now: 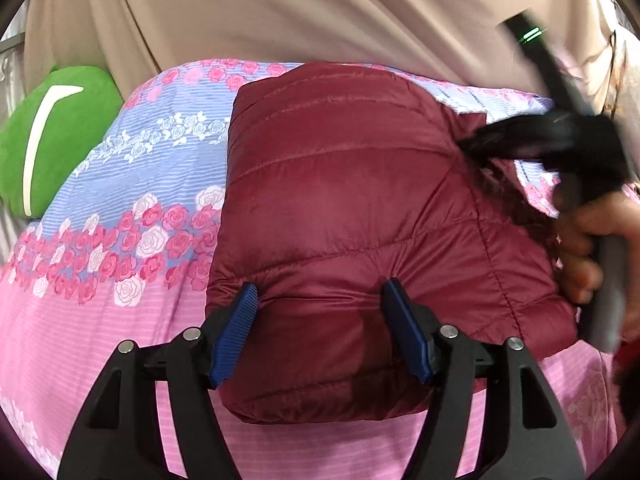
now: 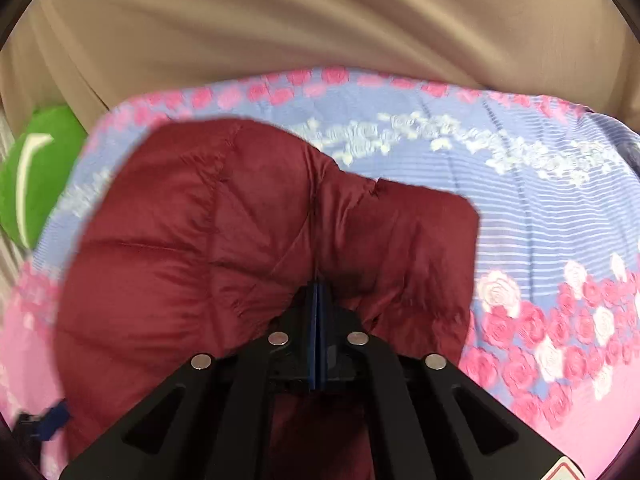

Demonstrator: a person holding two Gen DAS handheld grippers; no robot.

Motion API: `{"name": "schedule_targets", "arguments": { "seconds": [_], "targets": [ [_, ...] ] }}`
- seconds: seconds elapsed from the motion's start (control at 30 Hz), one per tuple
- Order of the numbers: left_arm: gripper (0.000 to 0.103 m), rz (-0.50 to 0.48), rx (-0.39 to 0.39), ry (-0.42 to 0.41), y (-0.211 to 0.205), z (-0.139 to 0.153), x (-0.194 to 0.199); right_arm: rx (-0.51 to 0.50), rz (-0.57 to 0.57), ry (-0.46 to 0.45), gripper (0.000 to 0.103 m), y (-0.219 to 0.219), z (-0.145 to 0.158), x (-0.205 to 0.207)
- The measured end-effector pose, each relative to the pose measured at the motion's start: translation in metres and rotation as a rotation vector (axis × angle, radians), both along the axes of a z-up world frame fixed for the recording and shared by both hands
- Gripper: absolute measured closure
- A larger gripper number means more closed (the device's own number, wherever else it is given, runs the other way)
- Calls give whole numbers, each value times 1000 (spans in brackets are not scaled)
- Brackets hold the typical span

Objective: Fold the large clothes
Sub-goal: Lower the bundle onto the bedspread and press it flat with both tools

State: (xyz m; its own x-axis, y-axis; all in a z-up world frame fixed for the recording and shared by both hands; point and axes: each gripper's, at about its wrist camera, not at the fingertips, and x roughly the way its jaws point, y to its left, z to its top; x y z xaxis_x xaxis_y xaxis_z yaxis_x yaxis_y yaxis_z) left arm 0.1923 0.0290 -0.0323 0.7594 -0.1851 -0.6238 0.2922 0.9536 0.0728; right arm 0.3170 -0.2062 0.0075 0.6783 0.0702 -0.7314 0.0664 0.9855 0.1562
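Note:
A dark red quilted down jacket (image 1: 340, 208) lies folded into a thick block on a bed with a floral sheet. My left gripper (image 1: 320, 296) is open, its blue pads (image 1: 236, 332) resting on the jacket's near edge with fabric between them. In the left wrist view my right gripper (image 1: 472, 146) shows blurred at the jacket's right side, held by a hand. In the right wrist view the right gripper (image 2: 318, 286) is shut, its blue pads pressed together on a fold of the jacket (image 2: 200, 240), which bulges up on both sides.
The bed sheet (image 1: 120, 240) is pink and lilac with roses. A green cushion (image 1: 52, 140) lies at the far left of the bed, also in the right wrist view (image 2: 32, 176). A beige curtain (image 1: 300, 8) hangs behind the bed.

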Motion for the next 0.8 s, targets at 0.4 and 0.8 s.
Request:
{"name": "schedule_targets", "arguments": {
  "seconds": [0.4, 0.8],
  "targets": [
    [39, 6, -9, 4, 1, 1, -3, -68, 103, -11, 97, 27, -29, -127],
    [26, 29, -37, -27, 9, 2, -60, -90, 1, -66, 77, 18, -18, -197]
  ]
}}
